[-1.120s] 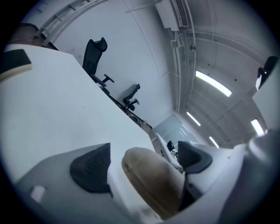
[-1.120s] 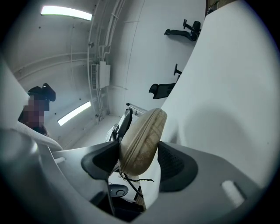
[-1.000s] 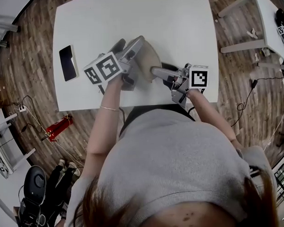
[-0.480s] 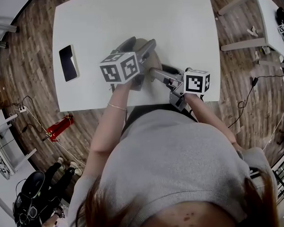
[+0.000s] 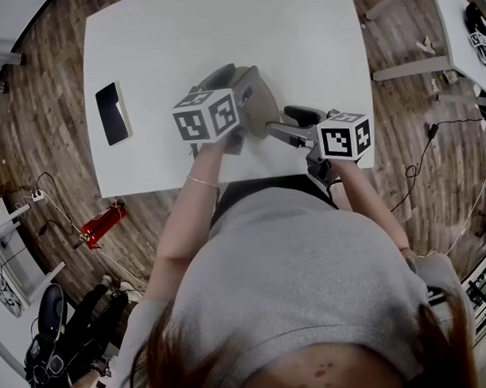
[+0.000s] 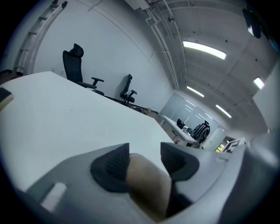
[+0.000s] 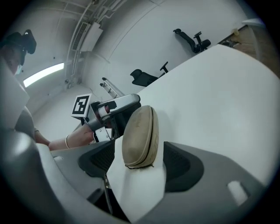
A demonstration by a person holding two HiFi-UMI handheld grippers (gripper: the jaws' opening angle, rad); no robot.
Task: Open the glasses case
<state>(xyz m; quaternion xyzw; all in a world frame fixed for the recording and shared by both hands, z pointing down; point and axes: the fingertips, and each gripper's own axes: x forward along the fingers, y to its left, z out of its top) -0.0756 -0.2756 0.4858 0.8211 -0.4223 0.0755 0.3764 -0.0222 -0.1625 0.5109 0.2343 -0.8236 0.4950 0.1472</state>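
Left gripper (image 6: 145, 161) has rolled upright, jaws just closing onto the glasses case (image 7: 139, 131); right gripper (image 7: 140, 162), just opened wide, straddles it without touching; a one-ended grip may let it twist

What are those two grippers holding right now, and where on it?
The left gripper, jaws just closing, clamps one end of the tan glasses case. The right gripper, jaws just opening, straddles its other end without touching.
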